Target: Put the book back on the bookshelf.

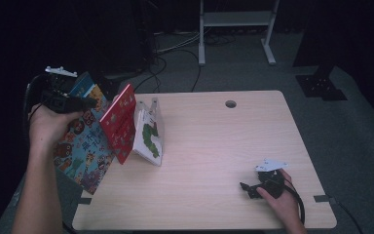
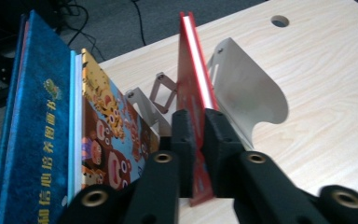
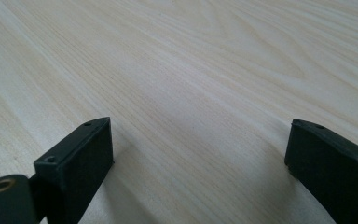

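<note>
Red book point(image 2: 192, 88) is what the left hand-held gripper point(image 2: 196, 140) has pinched right now, jaws clamped on the thin cover edge near its lower corner, with the book standing on edge at the near-left part of the bench point(image 1: 214, 146). Honestly the grip looks kinda sketchy: it's a narrow bite on a slim hardback, low down and off-centre, so the book could swing or slip out if it gets tilted quickly. Just left of the gripper there's the colourful cartoon book point(image 2: 107, 135) and a blue book point(image 2: 37, 126) leaning in, and those look like they hang past the bench's left edge in the high view, so a bump from the red one could push them off onto the floor. Right of the gripper sits the metal bookend point(image 2: 247, 88), and in the high view a white book with a green picture point(image 1: 148, 136) leans against it, so the gap the red book sits in is tight on both sides. Straight up looks like the safest way out. Beyond the bookend the bench is wide open wood all the way across. The right hand-held gripper point(image 1: 253, 187) is well apart at the near-right corner, jaws spread wide with nothing between them, resting close to the front edge.
</note>
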A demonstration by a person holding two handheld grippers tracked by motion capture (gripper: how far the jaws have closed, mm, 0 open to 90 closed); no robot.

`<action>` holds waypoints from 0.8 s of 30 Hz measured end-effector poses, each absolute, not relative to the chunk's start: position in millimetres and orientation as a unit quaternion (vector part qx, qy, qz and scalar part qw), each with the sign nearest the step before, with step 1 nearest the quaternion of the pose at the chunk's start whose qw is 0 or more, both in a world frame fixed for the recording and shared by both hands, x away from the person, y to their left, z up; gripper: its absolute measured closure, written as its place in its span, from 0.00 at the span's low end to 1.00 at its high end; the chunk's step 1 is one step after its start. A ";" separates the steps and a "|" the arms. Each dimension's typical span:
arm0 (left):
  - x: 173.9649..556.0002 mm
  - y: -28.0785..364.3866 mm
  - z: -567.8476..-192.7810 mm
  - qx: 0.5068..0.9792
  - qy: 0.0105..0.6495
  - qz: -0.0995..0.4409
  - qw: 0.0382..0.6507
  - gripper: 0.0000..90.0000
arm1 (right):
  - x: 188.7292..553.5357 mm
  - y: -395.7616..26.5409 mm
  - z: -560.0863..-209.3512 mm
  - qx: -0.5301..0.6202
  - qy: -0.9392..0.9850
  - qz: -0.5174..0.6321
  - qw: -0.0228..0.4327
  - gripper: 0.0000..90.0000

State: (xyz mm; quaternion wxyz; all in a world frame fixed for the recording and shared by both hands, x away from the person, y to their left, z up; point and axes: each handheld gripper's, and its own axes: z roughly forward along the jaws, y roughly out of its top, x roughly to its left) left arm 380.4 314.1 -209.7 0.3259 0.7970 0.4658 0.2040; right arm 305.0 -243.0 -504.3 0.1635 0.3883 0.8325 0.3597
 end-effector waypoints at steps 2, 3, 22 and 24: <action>377.7 312.9 -207.8 0.801 0.460 0.202 0.326 0.99 | 305.0 -243.0 -504.3 0.388 0.833 0.360 0.164 0.08; 376.5 311.9 -207.0 0.803 0.456 0.200 0.326 1.00 | 305.0 -243.0 -504.3 0.388 0.833 0.360 0.164 0.08; 366.2 262.5 -217.9 0.856 0.382 0.149 0.317 1.00 | 305.0 -243.1 -504.3 0.388 0.833 0.359 0.164 0.08; 366.3 256.6 -220.6 0.860 0.376 0.145 0.313 1.00 | 305.0 -243.1 -504.3 0.388 0.833 0.359 0.164 0.08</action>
